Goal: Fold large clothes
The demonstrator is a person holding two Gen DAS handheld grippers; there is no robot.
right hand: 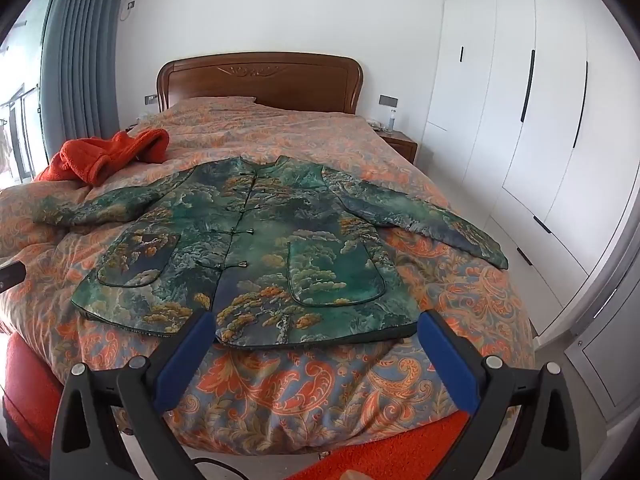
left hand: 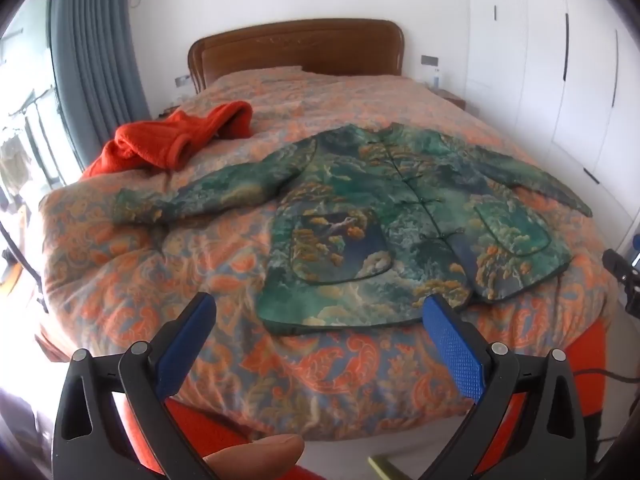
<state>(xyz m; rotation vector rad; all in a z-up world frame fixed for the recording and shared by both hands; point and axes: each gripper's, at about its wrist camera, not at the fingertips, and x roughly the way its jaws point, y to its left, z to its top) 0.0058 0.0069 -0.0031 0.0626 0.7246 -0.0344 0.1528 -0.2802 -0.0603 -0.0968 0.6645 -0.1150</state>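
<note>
A green patterned jacket (left hand: 360, 216) with knot buttons lies flat and face up on the bed, both sleeves spread out; it also shows in the right wrist view (right hand: 256, 248). My left gripper (left hand: 320, 312) is open and empty, held above the bed's foot just short of the jacket's hem. My right gripper (right hand: 316, 328) is open and empty, held just short of the hem on the jacket's right half. An orange knitted garment (left hand: 168, 144) lies crumpled at the bed's left side, also in the right wrist view (right hand: 104, 156).
The bed has an orange paisley quilt (right hand: 312, 392) and a wooden headboard (right hand: 260, 76). White wardrobes (right hand: 520, 120) line the right wall. A bedside table (right hand: 400, 142) stands at the far right. A grey curtain (left hand: 92, 60) and window are at the left.
</note>
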